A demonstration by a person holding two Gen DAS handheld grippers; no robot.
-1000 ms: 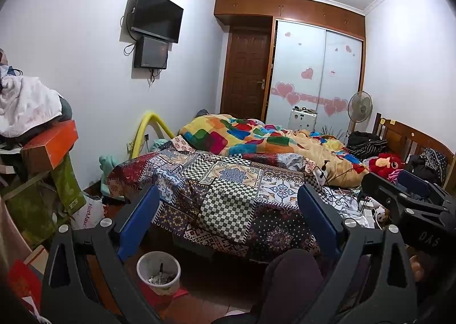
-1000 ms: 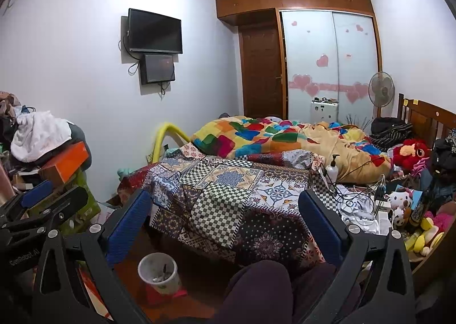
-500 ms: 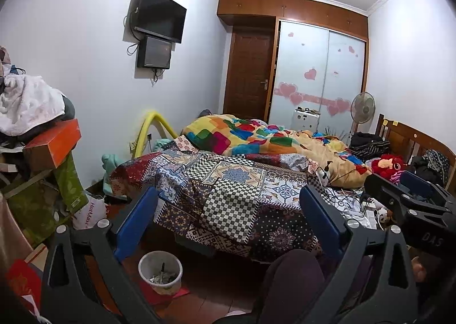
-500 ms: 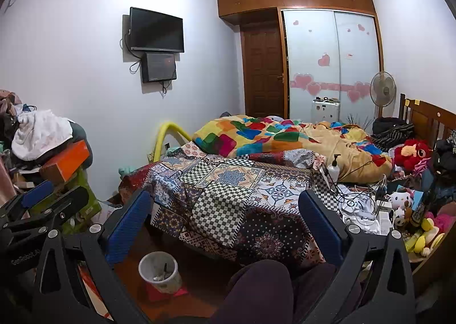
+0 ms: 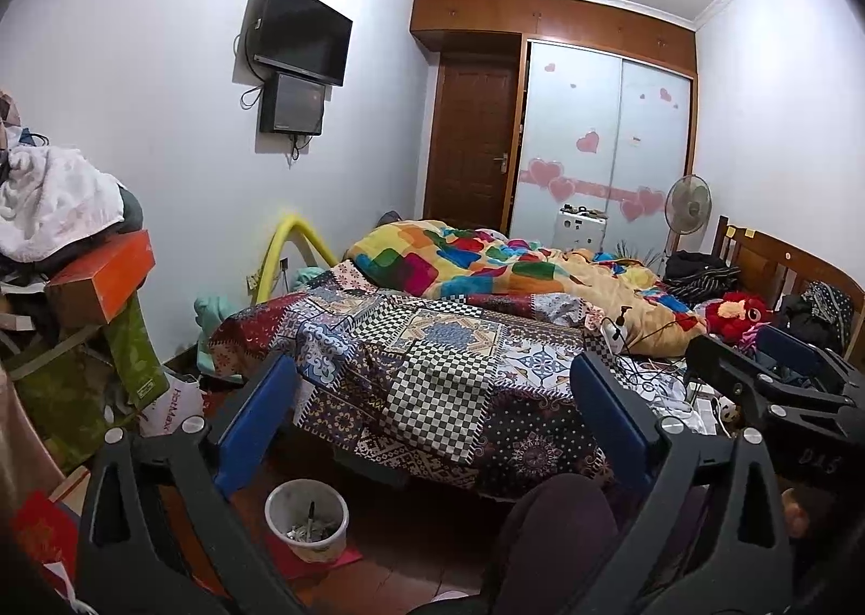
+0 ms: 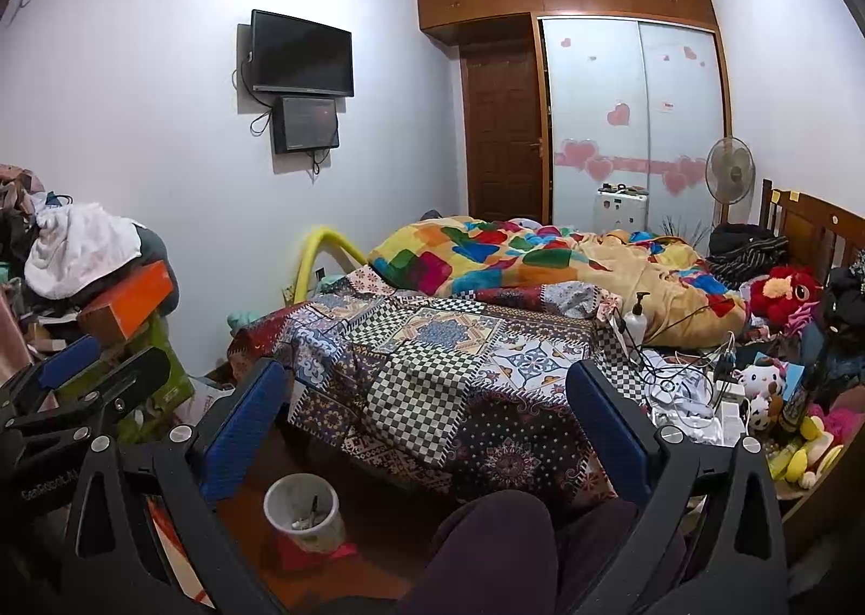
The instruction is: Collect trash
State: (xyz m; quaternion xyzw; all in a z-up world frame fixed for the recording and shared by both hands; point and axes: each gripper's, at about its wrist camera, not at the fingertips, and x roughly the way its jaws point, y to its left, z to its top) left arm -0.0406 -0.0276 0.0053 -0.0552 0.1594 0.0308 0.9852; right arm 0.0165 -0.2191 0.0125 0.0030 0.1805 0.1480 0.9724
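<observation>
Clutter fills the left edge of both views: a white towel (image 5: 51, 199) heaped on an orange box (image 5: 102, 280), with a green box (image 5: 135, 345) leaning below it. A white bag (image 5: 175, 404) on the floor beside that carries red lettering that reads something like "HotMax", though the curve of the lens makes it hard to be sure. In the right wrist view the side of the left gripper (image 6: 67, 401) shows pale lettering beginning "Gen", the rest too dim to read.

Both tongs are spread wide with nothing between the blue pads. The left gripper (image 5: 432, 415) hangs in the air in front of the bed, and the right gripper (image 6: 427, 415) does the same. The white trash bin (image 5: 306, 517) stands on the wooden floor by the foot of the bed, on a red mat (image 5: 319, 558), with some scraps and a dark stick inside; it lies low between the fingers, nearer the left one.

A patchwork bedspread (image 5: 432, 361) covers the bed, with a colourful blanket (image 5: 486, 263) bunched behind. On the right, cables and a pump bottle (image 6: 637, 320) lie near a red stuffed toy (image 6: 784, 291). The right gripper's body in the left wrist view bears a mark like "D15".
</observation>
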